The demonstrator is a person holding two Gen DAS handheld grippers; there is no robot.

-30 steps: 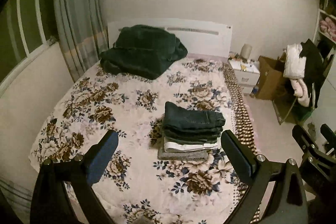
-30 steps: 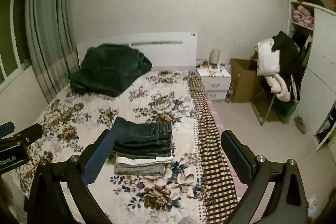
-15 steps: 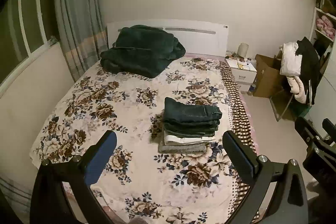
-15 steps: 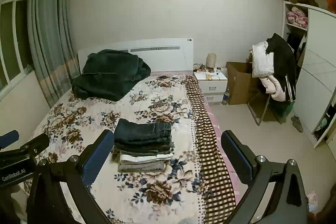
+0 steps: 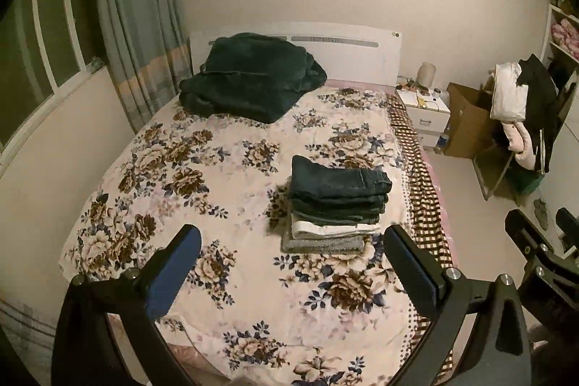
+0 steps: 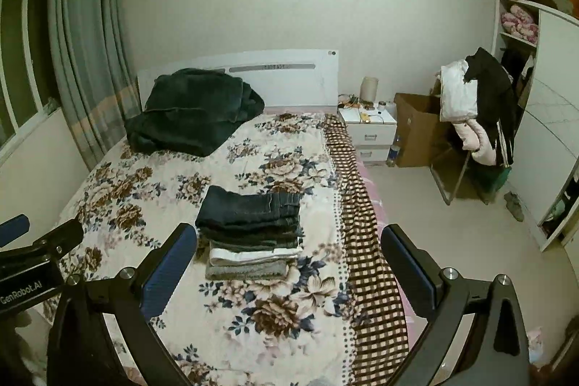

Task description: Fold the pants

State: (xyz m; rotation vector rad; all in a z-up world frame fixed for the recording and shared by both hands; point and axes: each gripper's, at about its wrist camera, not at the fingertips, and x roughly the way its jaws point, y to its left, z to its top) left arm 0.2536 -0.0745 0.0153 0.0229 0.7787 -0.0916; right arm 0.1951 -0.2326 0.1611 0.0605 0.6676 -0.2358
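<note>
A stack of folded pants point(image 5: 338, 205), dark jeans on top with a white and a grey pair beneath, lies on the right half of the floral bed point(image 5: 224, 197); it also shows in the right wrist view point(image 6: 251, 234). My left gripper point(image 5: 291, 263) is open and empty, held back above the bed's foot, short of the stack. My right gripper point(image 6: 289, 259) is open and empty, also back from the stack. The right gripper shows at the left wrist view's right edge point(image 5: 542, 252). The left gripper shows at the right wrist view's left edge point(image 6: 36, 248).
A dark green blanket point(image 5: 249, 78) is heaped by the white headboard point(image 5: 347, 56). A white nightstand point(image 6: 369, 129), a cardboard box point(image 6: 416, 129) and a rack with hanging clothes point(image 6: 477, 110) stand right of the bed. Curtains point(image 5: 137, 24) and a window are on the left.
Both grippers have pulled back and up from the bed, so more of the bed's foot and floor shows. The stack has not moved. Both stay open.
</note>
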